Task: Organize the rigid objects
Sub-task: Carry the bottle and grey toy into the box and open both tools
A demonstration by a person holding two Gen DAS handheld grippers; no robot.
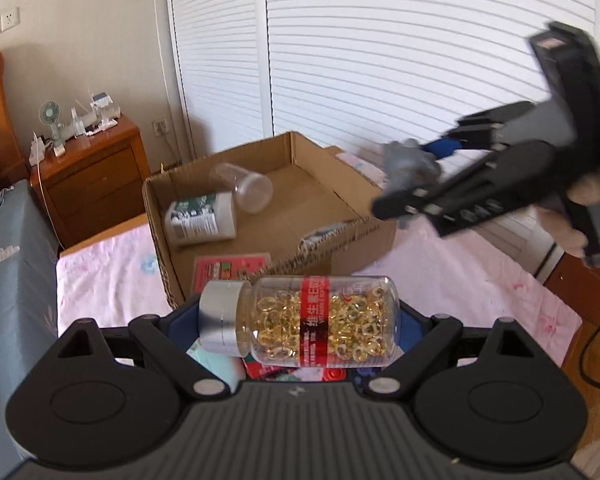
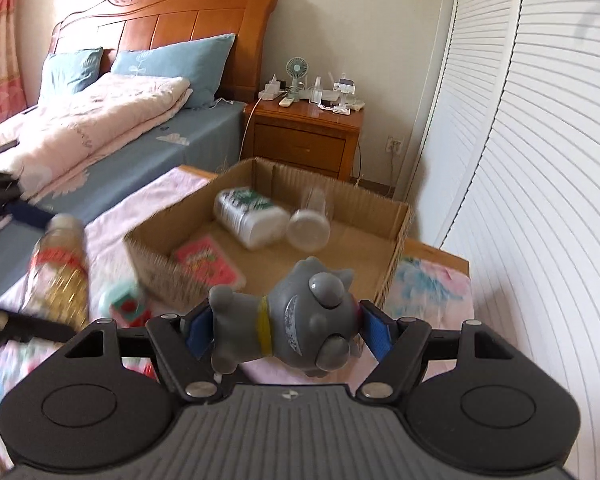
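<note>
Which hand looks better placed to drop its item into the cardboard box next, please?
Probably the right: its tongs hold the grey toy at the cardboard box rim; the left tongs, with the capsule bottle, sit further back.

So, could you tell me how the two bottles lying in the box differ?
The white bottle is opaque with a green printed label; the clear bottle is see-through, unlabelled and looks empty. The white one seems wider and lies nearer the box's left wall. Both lie on their sides, side by side.
</note>
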